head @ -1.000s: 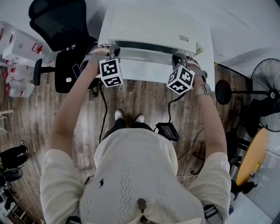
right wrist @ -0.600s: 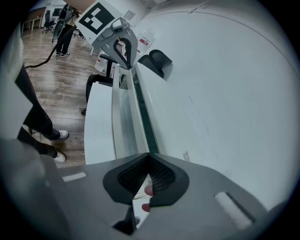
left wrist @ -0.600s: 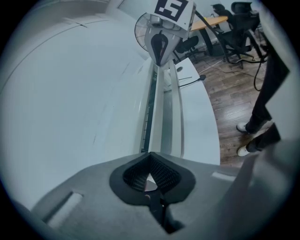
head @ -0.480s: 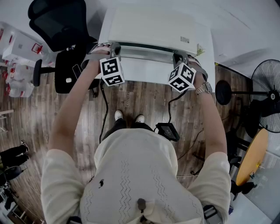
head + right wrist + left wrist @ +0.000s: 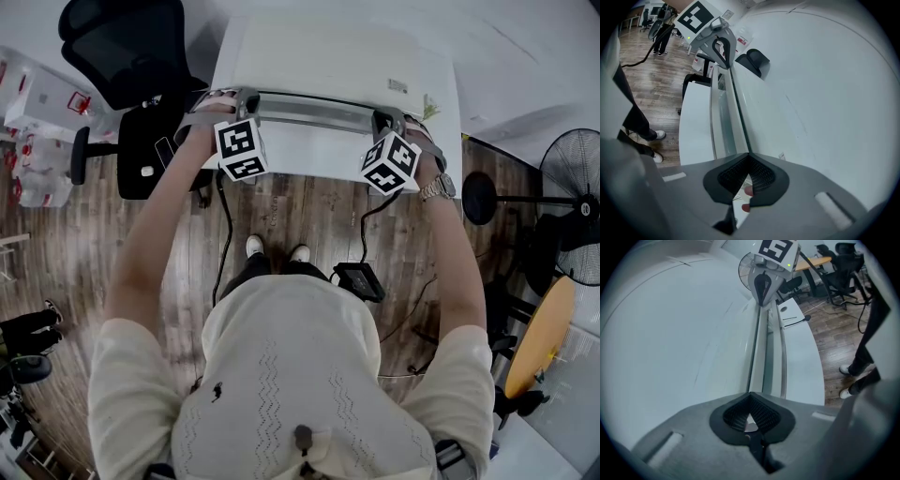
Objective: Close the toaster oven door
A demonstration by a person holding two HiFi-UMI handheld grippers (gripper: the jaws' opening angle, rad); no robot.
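Note:
A white toaster oven [image 5: 328,52] stands on a white table [image 5: 309,155]. Its door [image 5: 314,120] is tipped up almost against the body, the grey handle bar [image 5: 314,109] along its top edge. My left gripper [image 5: 246,101] is at the bar's left end and my right gripper [image 5: 386,122] at its right end. In the left gripper view the shut jaws of the left gripper [image 5: 750,393] meet at the door edge, with the handle [image 5: 782,352] just beside them. The right gripper [image 5: 749,154] is shut the same way against the door edge [image 5: 736,117]. Nothing shows between either pair of fingers.
A black office chair [image 5: 131,47] stands left of the table, a standing fan [image 5: 581,202] to the right, with a round wooden table [image 5: 534,337] beyond it. A black box [image 5: 361,279] and cables lie on the wooden floor by the person's feet.
The oven door has swung up toward the body and the dark gap above it has narrowed. Both grippers moved up a little with the handle.

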